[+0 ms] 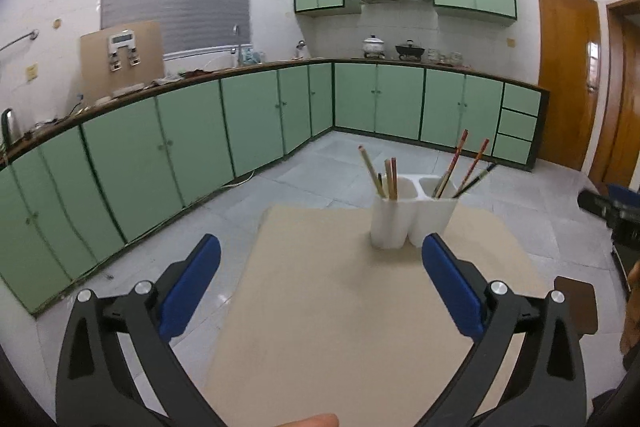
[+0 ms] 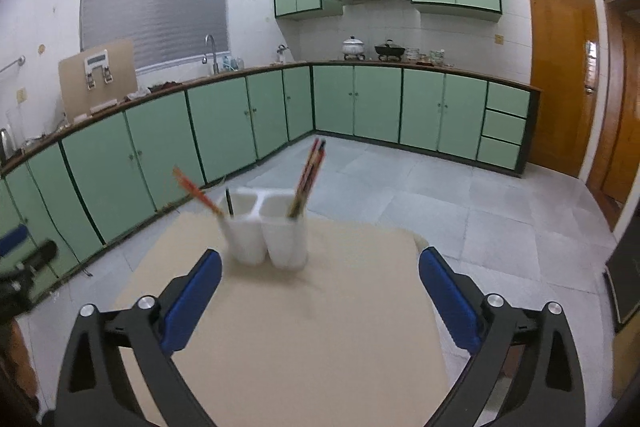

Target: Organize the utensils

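Observation:
A white two-compartment utensil holder (image 1: 412, 213) stands at the far side of a beige table (image 1: 340, 327). Several chopsticks (image 1: 380, 173) lean in its left compartment and several more (image 1: 466, 165) in its right one. My left gripper (image 1: 320, 251) is open and empty, held above the table short of the holder. In the right wrist view the same holder (image 2: 266, 227) stands ahead with chopsticks (image 2: 308, 177) in both compartments. My right gripper (image 2: 320, 263) is open and empty, just short of the holder.
Green floor cabinets (image 1: 160, 147) line the kitchen walls under a dark counter. Wooden doors (image 1: 568, 75) stand at the right. The grey tiled floor (image 2: 460, 195) surrounds the table. The other gripper shows at the frame edge (image 1: 608, 207).

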Demonstrator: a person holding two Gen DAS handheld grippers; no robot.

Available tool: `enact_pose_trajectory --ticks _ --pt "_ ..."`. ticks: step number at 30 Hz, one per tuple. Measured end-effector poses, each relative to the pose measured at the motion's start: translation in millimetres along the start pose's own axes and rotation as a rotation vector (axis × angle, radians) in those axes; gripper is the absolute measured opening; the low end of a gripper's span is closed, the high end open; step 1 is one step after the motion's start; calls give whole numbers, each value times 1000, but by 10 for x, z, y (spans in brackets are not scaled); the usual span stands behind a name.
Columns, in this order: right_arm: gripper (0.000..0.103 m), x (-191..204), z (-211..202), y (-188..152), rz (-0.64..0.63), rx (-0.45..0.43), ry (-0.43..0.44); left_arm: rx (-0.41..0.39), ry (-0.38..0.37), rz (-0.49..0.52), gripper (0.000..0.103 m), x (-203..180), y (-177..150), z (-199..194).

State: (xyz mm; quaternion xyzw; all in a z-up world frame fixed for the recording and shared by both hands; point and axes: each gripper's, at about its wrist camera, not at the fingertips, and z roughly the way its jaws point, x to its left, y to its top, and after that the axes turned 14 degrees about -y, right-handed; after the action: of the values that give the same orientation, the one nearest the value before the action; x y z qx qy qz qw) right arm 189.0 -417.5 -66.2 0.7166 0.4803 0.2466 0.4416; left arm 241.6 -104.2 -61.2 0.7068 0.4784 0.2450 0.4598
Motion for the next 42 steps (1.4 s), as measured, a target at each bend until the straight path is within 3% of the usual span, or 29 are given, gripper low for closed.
enact_pose_trajectory --ticks 8,15,23,31,42 --pt "97 100 -817 -507 -62 -26 -148 -21 29 -60 98 -78 -414 -890" --pt "97 53 -1550 -861 -3 -40 -76 -20 83 -103 98 -87 -724 -1564" --pt "97 -130 -2280 -1105 49 -40 -142 -48 102 -120 98 -215 -970 -2312" --pt "97 -252 -2904 -1132 32 -119 -209 -116 143 -65 98 -479 -970 -2934" --pt "97 -361 -3334 -1035 73 -205 -200 -150 216 -77 98 -604 -991 -3290"
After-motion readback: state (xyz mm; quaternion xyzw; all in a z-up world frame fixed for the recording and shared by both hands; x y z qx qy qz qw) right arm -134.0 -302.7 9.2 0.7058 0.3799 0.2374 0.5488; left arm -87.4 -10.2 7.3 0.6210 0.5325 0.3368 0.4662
